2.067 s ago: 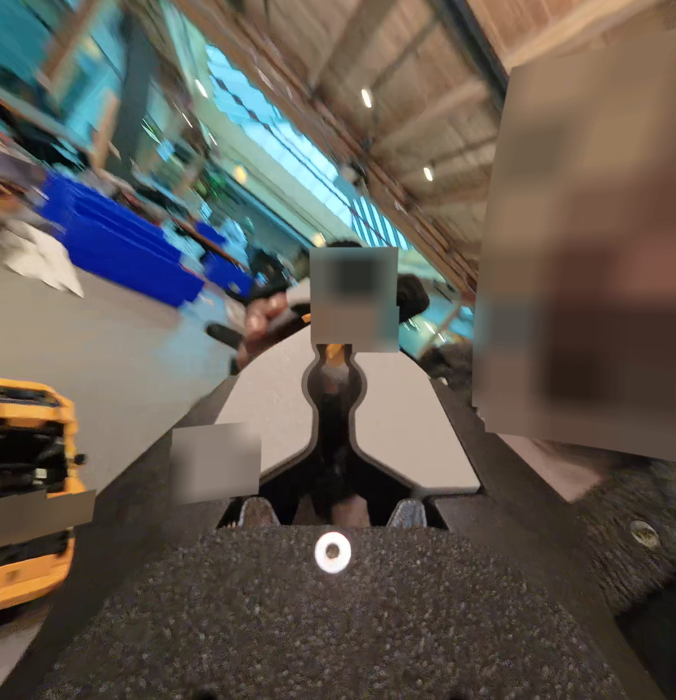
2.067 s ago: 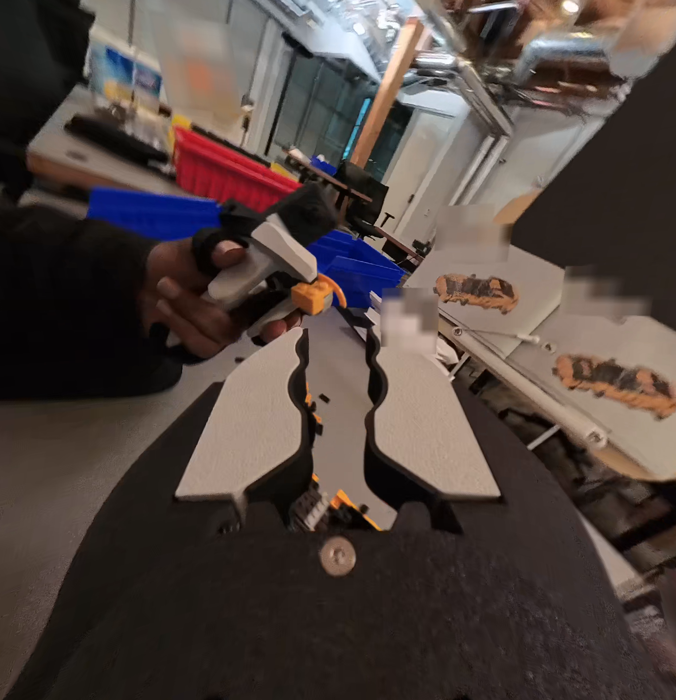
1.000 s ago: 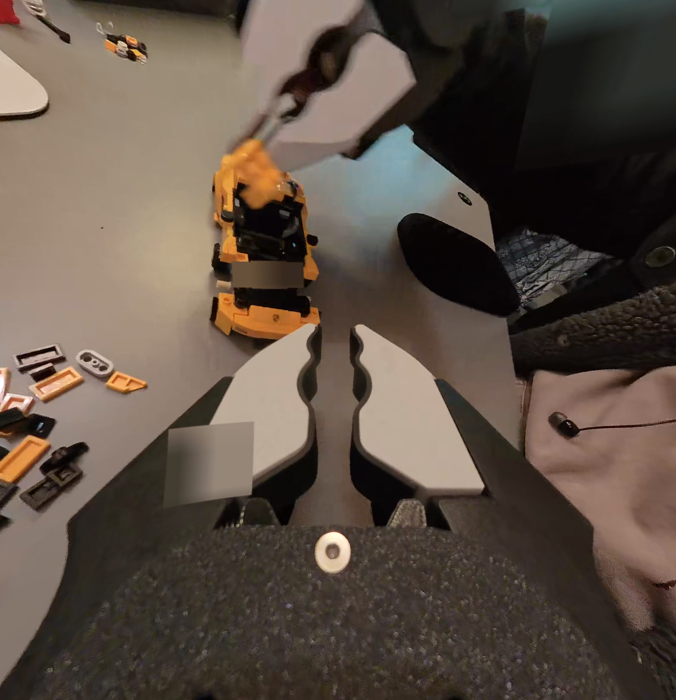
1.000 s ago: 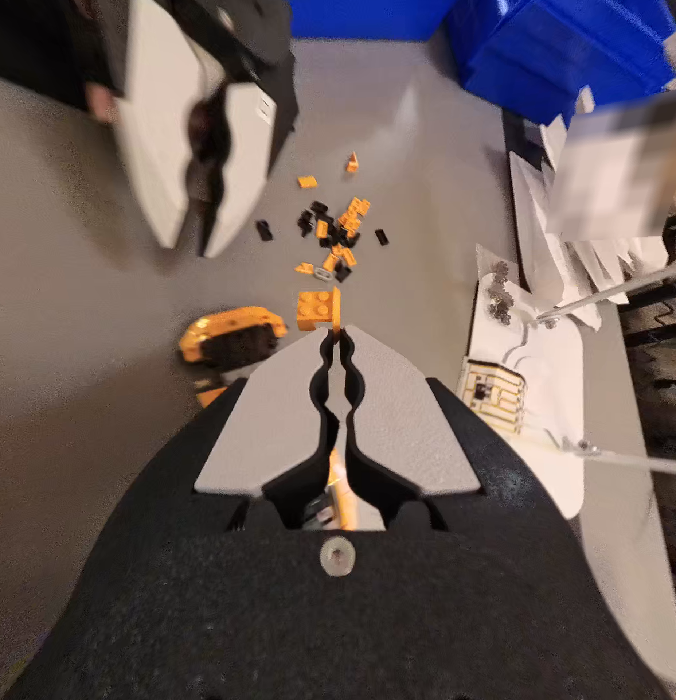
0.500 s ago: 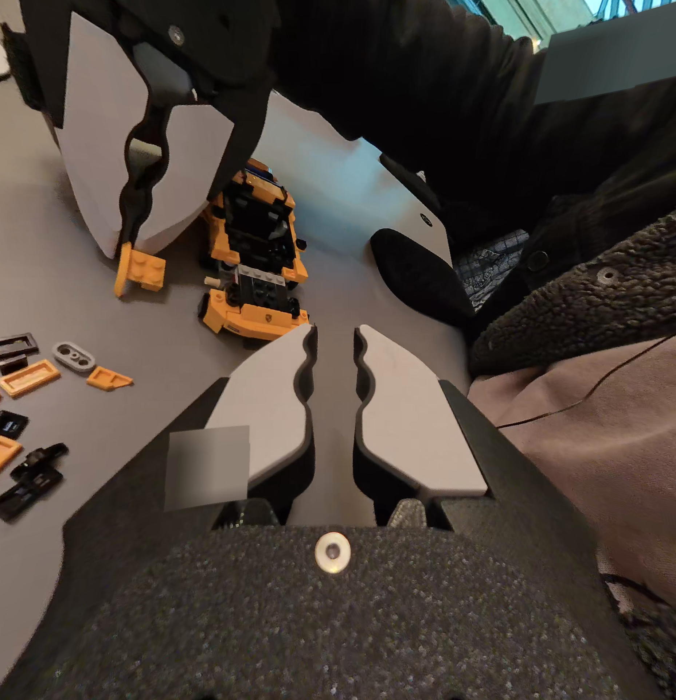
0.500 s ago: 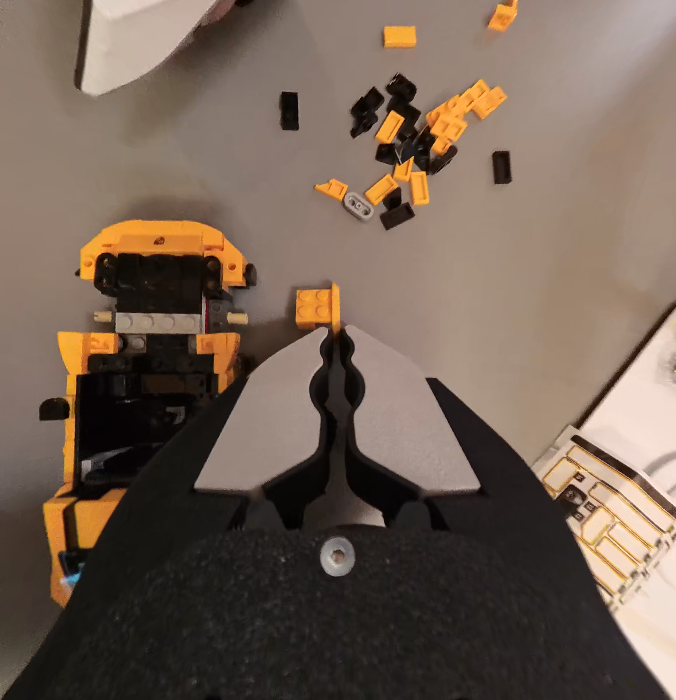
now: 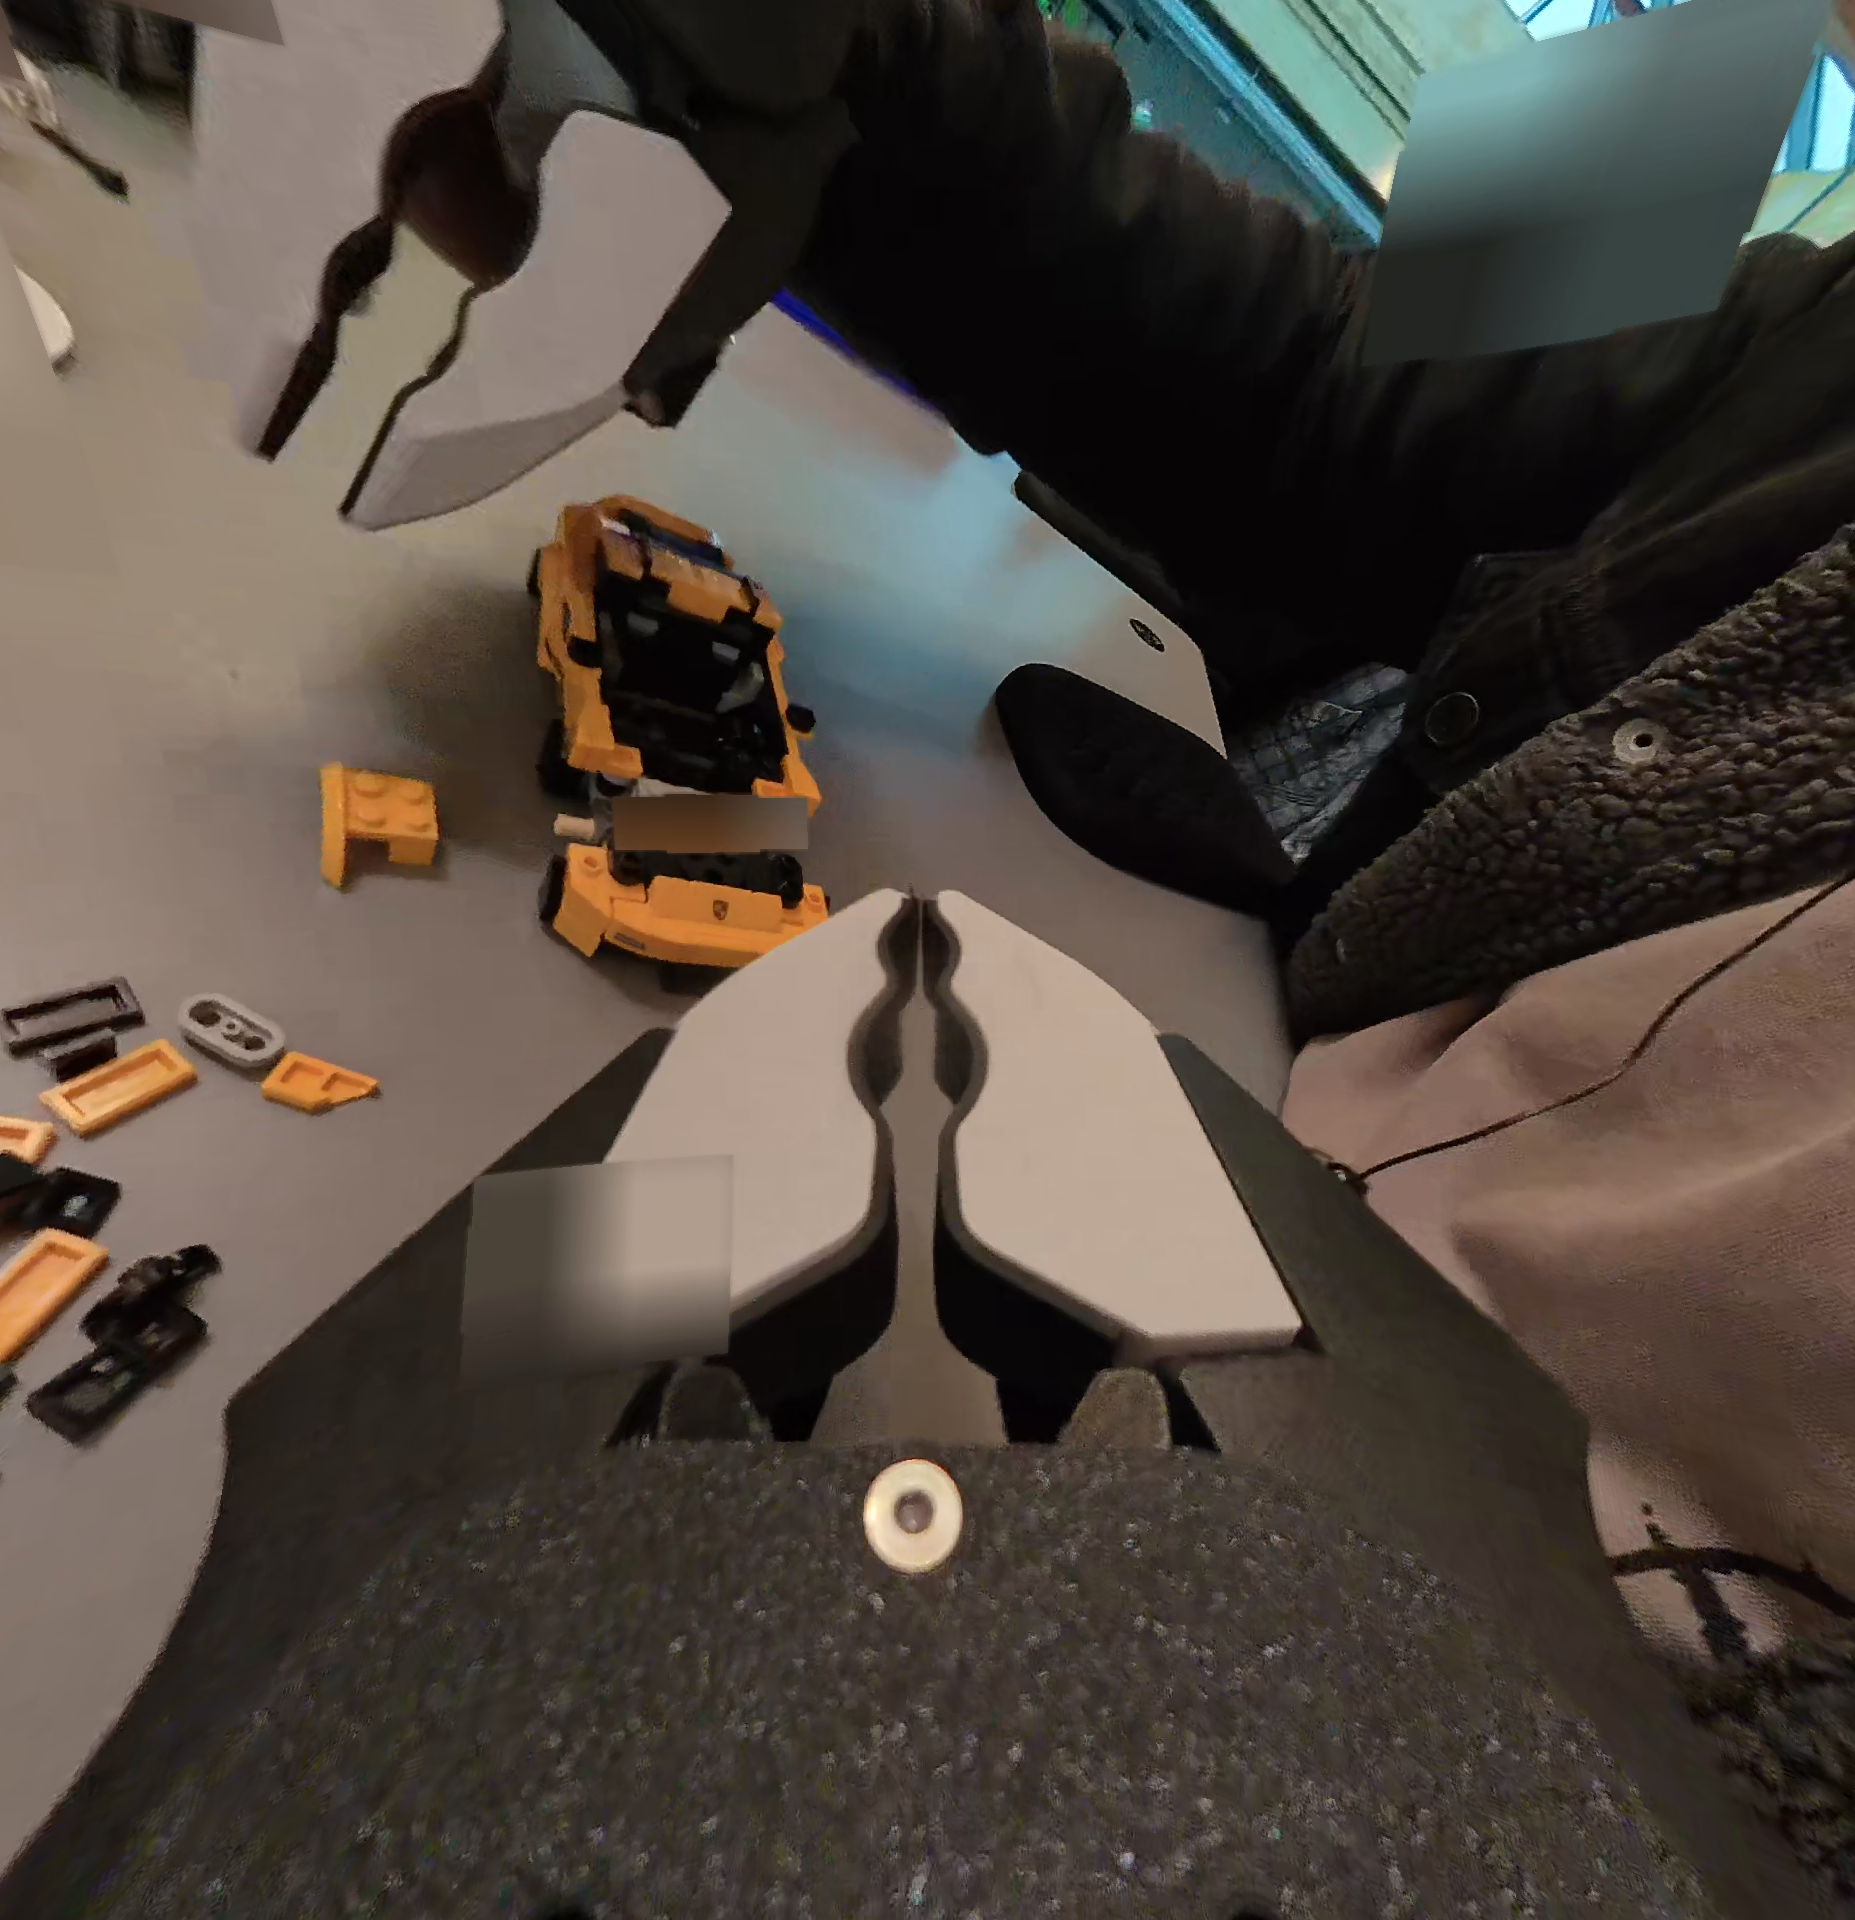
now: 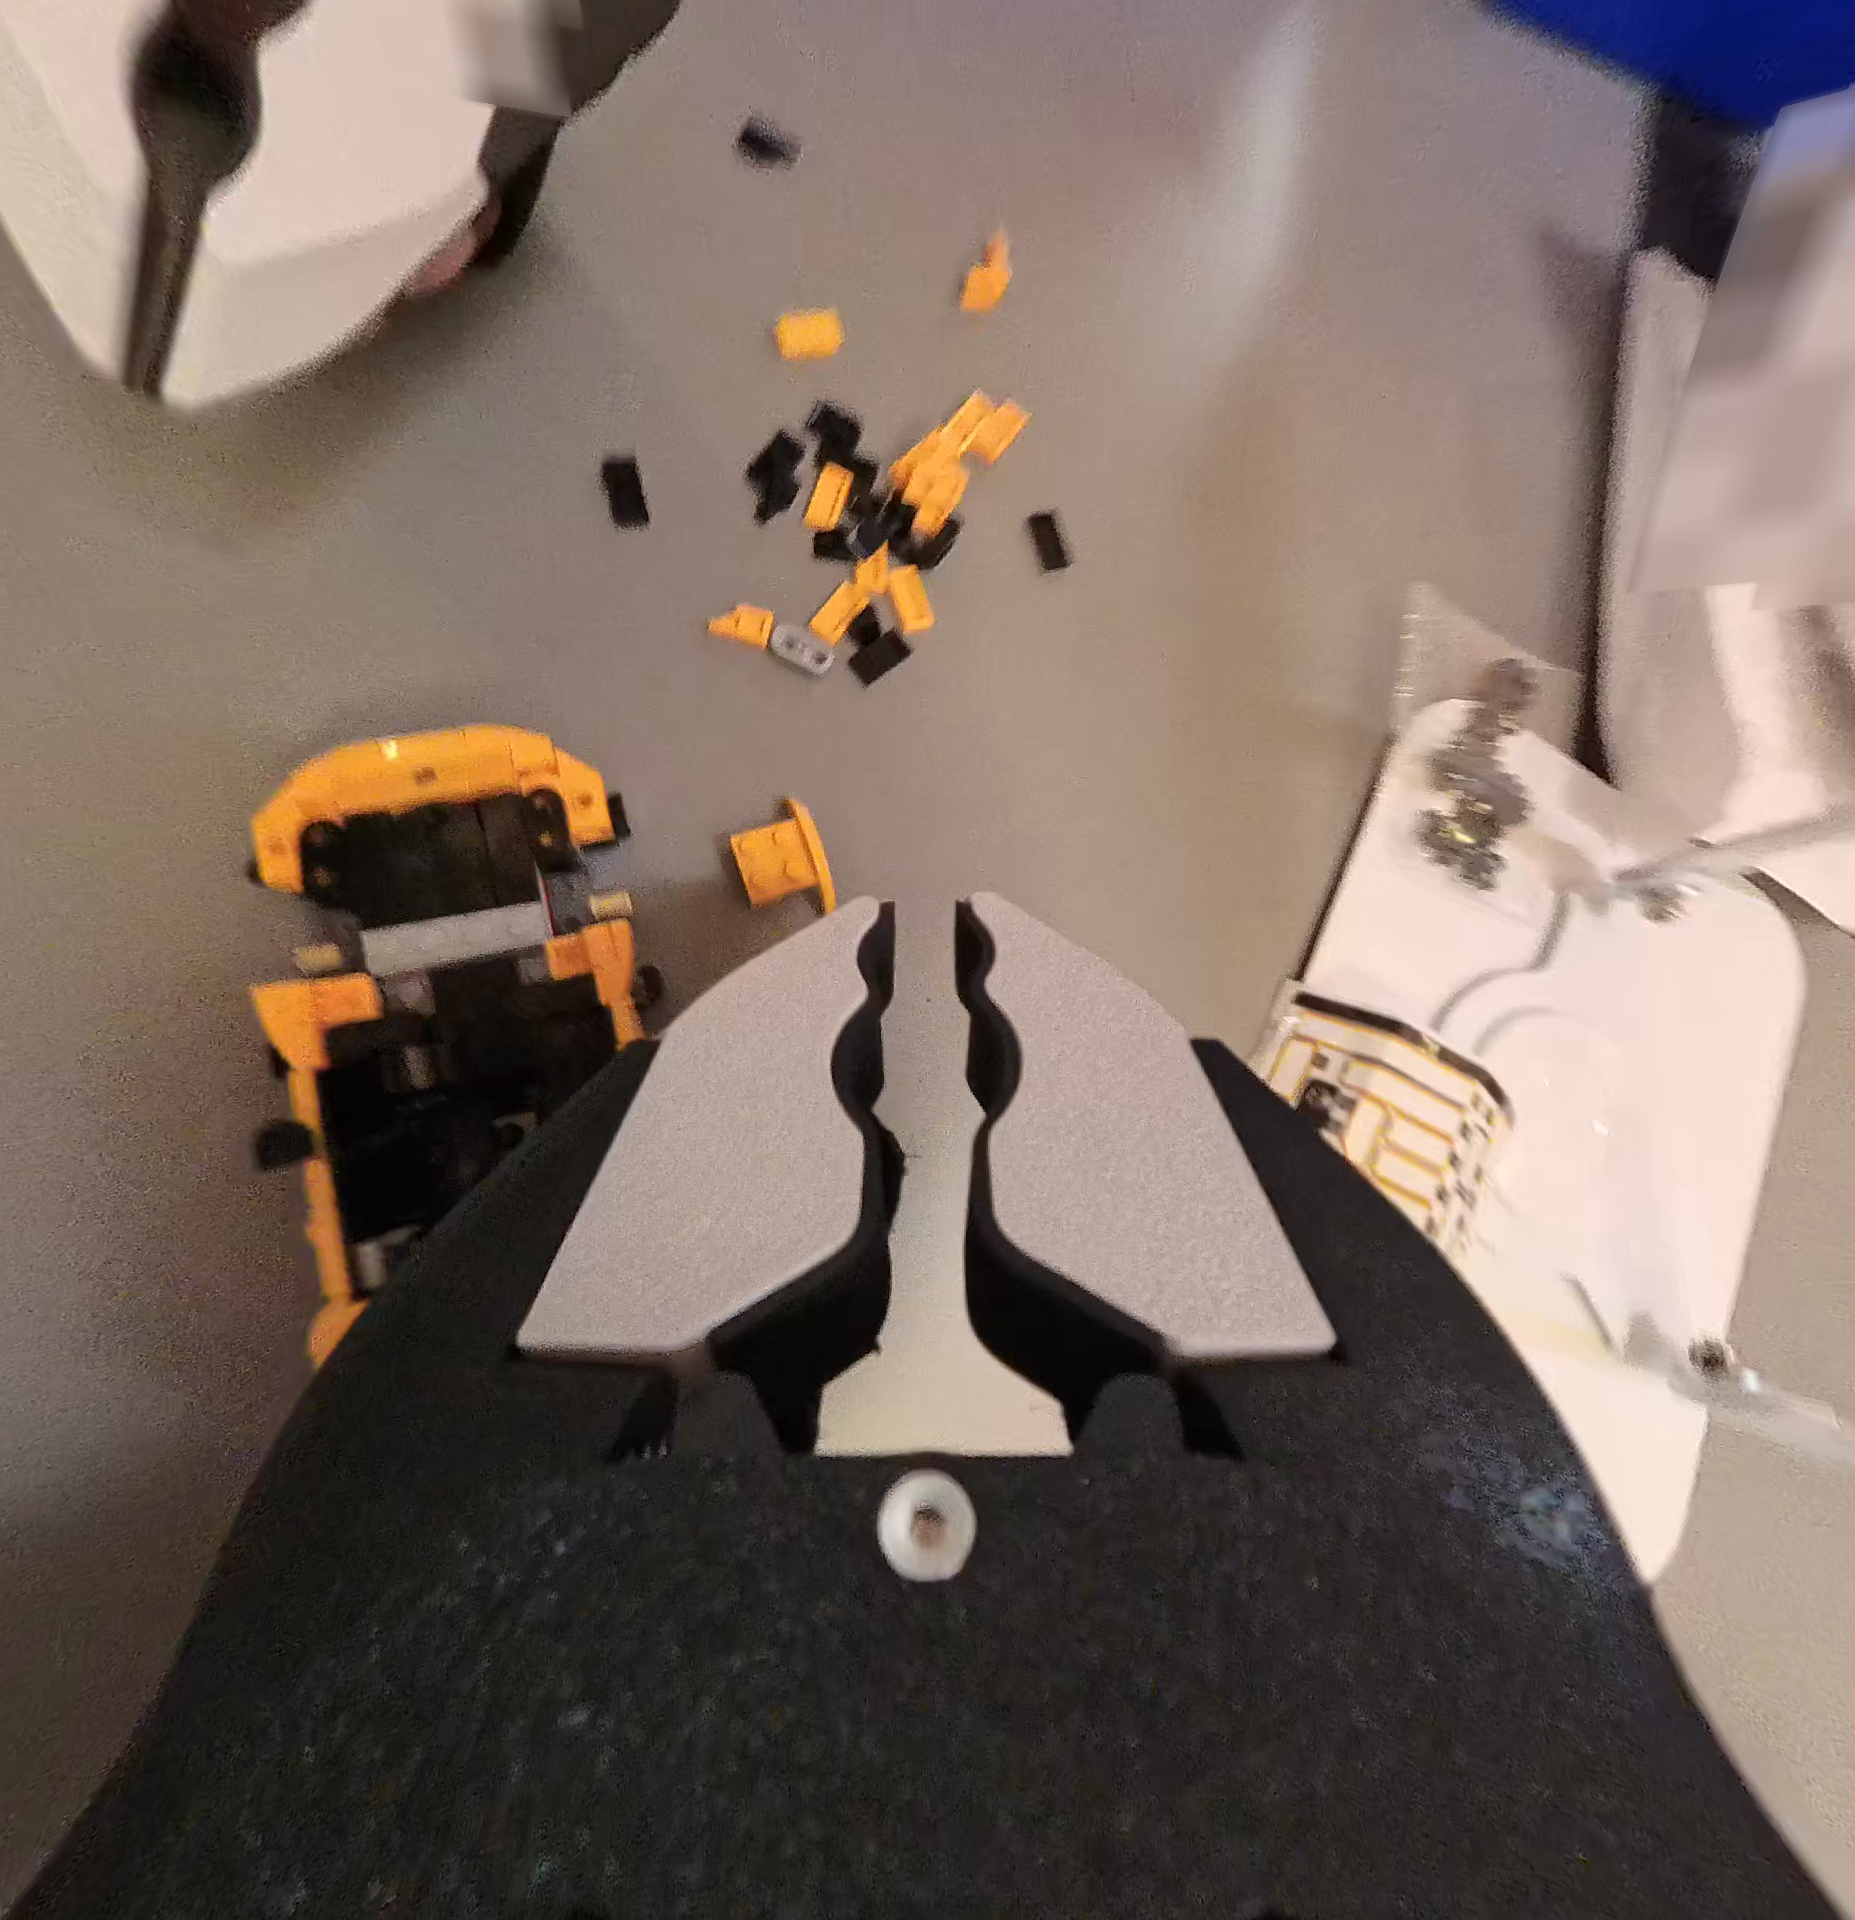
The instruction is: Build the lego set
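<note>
A half-built orange and black lego car (image 7: pixel 674 727) sits on a grey table (image 7: pixel 175 644) with an orange bracket piece (image 7: pixel 377 821) lying loose just beside it, free of both tools. The right gripper (image 8: pixel 918 909) hangs above the table with its fingers a little apart and nothing between them, the bracket on the surface just ahead of its left fingertip. The left gripper (image 7: pixel 918 904) hovers near the car's nose, tips pressed almost together and empty. A scatter of small orange and black pieces (image 8: pixel 881 520) lies beyond the car, and a white sticker sheet (image 8: pixel 1422 1091) rests at the table's right side.

The chief risk, judging from the layout, is the regrasp. The bracket is an L-shaped part resting on one edge, and a pinch that lands off-centre could tip it or flick it toward the loose pile, where it would be hard to single out. Closing on its thin upright flange rather than the studded plate would likely let it swivel in the pads. The car rests unheld; pressing a piece down onto it without the left gripper steadying the body could shove it sideways or pop off the front section. The right wrist view is motion-blurred, so which face of the bracket points up is hard to say
</note>
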Motion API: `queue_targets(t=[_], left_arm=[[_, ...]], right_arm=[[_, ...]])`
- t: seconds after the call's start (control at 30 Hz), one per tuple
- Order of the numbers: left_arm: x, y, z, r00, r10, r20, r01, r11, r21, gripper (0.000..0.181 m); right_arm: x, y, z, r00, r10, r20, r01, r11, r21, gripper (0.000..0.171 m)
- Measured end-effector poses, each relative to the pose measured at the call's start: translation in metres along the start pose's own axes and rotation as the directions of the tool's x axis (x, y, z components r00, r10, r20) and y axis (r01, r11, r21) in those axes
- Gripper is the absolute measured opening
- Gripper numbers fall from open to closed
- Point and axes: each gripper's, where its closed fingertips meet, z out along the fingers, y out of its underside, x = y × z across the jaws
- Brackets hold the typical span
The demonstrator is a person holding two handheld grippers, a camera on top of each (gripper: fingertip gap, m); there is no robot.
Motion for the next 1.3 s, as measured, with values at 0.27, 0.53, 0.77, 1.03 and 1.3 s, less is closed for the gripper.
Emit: queue_targets(t=[0.27,0.53,0.77,1.03,1.3], left_arm=[[-0.008,-0.028,-0.021,0.943,0.218,0.252,-0.249,0.964,0.097,0.000],[-0.013,-0.068,-0.083,0.736,0.296,0.609,-0.440,0.892,0.098,0.000],[-0.007,-0.088,-0.244,0.481,0.159,0.862,-0.427,0.901,0.072,0.000],[-0.037,-0.025,-0.376,0.277,0.189,0.942,-0.027,0.982,-0.189,0.009],[-0.083,0.064,-0.404,0.417,0.200,0.887,0.405,0.832,-0.378,0.011]], right_arm=[[-0.007,-0.026,-0.097,0.796,0.435,-0.421,-0.232,0.862,0.452,0.000],[-0.059,0.007,-0.152,0.409,0.704,-0.581,-0.286,0.703,0.651,0.000],[-0.077,0.026,-0.165,0.327,0.727,-0.604,-0.256,0.684,0.683,0.000],[-0.079,0.035,-0.159,0.332,0.742,-0.583,-0.277,0.667,0.691,0.000],[-0.081,0.035,-0.144,0.368,0.744,-0.558,-0.319,0.665,0.675,0.000]])
